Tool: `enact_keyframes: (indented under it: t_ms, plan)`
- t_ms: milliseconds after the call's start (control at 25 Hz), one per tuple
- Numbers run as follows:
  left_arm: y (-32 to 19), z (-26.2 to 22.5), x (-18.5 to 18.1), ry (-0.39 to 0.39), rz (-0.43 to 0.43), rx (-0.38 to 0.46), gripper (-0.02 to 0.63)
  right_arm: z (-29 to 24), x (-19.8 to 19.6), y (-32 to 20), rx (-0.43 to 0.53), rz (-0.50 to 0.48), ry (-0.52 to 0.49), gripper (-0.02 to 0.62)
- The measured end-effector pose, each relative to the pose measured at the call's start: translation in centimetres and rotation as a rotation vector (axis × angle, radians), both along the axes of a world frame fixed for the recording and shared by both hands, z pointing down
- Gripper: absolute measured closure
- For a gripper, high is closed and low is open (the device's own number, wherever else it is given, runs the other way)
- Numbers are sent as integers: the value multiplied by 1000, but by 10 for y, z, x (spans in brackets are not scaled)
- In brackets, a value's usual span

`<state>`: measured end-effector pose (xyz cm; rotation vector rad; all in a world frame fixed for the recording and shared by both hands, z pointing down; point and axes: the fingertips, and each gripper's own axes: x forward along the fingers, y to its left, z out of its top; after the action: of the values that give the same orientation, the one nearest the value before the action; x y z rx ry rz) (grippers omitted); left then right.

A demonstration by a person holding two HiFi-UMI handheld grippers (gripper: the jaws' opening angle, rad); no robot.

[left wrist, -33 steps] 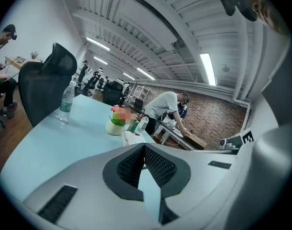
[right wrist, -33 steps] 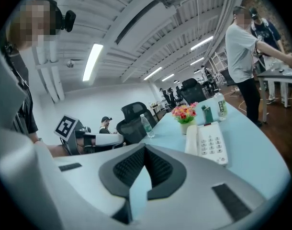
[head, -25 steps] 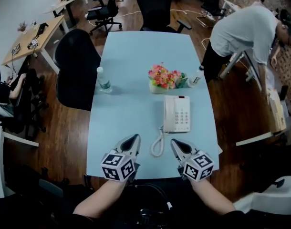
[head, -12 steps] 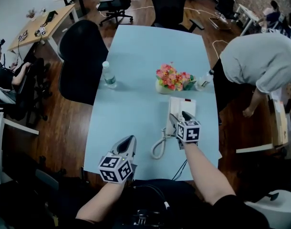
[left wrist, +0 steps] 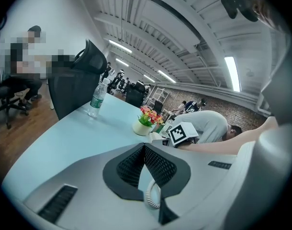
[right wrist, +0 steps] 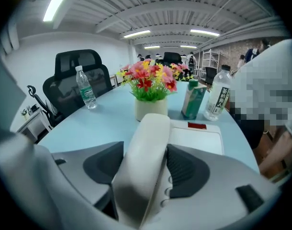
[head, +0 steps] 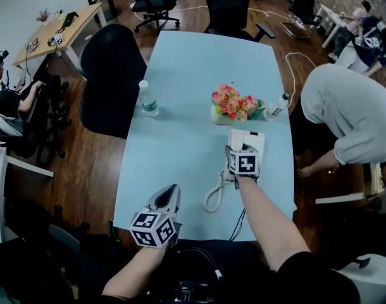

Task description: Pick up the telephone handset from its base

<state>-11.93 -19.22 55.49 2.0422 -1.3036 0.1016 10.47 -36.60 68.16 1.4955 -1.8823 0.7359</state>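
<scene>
I am looking down on a long pale blue rectangular table (head: pixel 180 106) that is filling the middle of the head view and standing on a dark brown wooden plank floor (head: pixel 98 170). A black high-backed office chair (head: pixel 111 75) is sitting against its left edge. Another black swivel chair (head: pixel 228 5) is standing at its far end, top centre. A light wooden desk (head: pixel 54 33) is running along the plain white wall (head: pixel 16 5) in the upper left. In the gripper views, long fluorescent strip lights (right wrist: pixel 60 1) are glowing on a white ribbed ceiling (right wrist: pixel 174 8), and a red-brown brick wall (left wrist: pixel 232 107) is showing at centre right.
</scene>
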Motion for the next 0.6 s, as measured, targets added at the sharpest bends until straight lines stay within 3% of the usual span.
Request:
enact_keyframes:
  t_ms: [160,320,480,600]
  plan:
    - [2,-1,-10,-5,-5,0,606,4,-1,-4,5,9,62,282]
    - [9,-4,-14,-5,1,0,606,5,2,-7,11,50,50,297]
    - [16,-7,-19,-3,3,8,606,2,11,-3,-11,142,-55,331]
    - [19,-10,-23,-7,4,16,606,-15,6,-2,31,140,-145,344]
